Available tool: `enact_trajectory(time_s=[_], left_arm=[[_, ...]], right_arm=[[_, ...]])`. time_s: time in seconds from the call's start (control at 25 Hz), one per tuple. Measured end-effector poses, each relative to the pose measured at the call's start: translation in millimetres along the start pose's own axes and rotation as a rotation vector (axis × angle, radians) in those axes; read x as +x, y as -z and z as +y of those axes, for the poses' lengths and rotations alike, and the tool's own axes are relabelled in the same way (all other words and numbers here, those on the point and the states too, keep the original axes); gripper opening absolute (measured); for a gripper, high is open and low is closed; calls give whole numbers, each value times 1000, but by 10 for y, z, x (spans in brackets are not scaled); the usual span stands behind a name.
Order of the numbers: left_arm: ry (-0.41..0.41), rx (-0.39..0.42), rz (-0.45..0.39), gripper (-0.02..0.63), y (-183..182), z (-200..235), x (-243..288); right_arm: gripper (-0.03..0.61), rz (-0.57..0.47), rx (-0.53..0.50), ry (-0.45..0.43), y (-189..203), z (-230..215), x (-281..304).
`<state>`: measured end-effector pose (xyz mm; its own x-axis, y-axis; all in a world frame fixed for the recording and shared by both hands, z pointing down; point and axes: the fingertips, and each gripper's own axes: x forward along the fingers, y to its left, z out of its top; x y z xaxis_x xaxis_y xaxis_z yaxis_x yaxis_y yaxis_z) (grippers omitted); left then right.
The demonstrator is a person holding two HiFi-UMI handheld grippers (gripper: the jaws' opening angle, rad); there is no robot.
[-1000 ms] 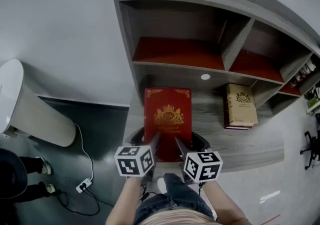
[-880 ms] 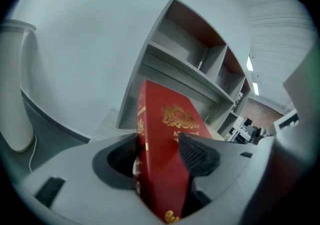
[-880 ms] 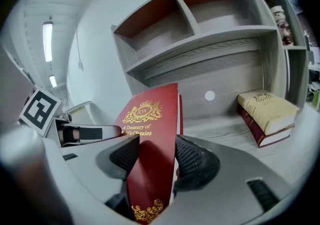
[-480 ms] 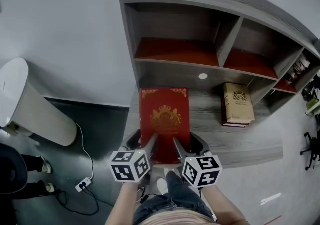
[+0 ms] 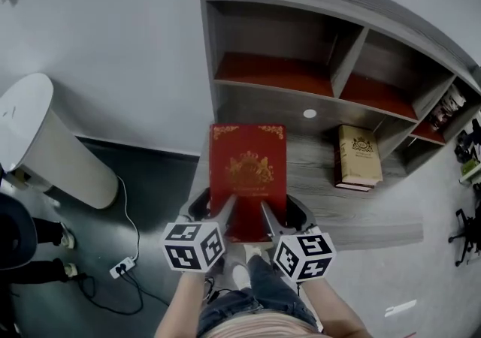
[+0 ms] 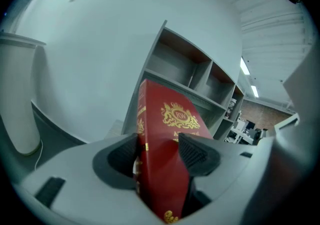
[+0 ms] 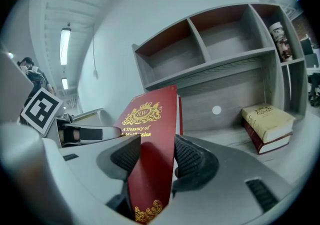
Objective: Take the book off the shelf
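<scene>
A large red book [image 5: 248,167] with a gold crest is held by its near edge between both grippers, in front of the grey shelf unit [image 5: 316,96] and above its wide lower ledge [image 5: 376,212]. My left gripper [image 5: 214,212] is shut on the book's lower left part, and the left gripper view shows the book [image 6: 165,134] clamped between the pads of that gripper [image 6: 160,156]. My right gripper [image 5: 284,216] grips the lower right part. Its jaws have just been closing, and the book [image 7: 150,134] is pinched between the right gripper's [image 7: 152,156] pads.
Two stacked books, beige on top [image 5: 358,156], lie on the ledge to the right [image 7: 267,121]. The upper shelf compartments have red floors. A white rounded bin [image 5: 45,149] stands on the dark floor at left, with a power strip [image 5: 124,269] and someone's shoes [image 5: 64,239] nearby.
Both grippers have risen and drawn back towards me with the red book, which now sits higher above the ledge. The stacked books have not moved.
</scene>
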<state>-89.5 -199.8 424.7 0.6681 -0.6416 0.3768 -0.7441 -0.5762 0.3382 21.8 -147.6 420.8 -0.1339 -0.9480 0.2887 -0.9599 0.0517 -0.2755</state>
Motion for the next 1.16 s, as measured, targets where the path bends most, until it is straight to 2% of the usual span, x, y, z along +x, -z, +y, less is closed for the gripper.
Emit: enact_trajectory(time_s=[0.52, 1.16], left_arm=[[-47, 21, -110, 252, -153, 4, -442], [-67, 32, -216, 252, -375, -74, -689]], right_arm=[[210, -77, -48, -66, -156, 329, -167], [204, -171, -94, -116, -424, 496, -293]])
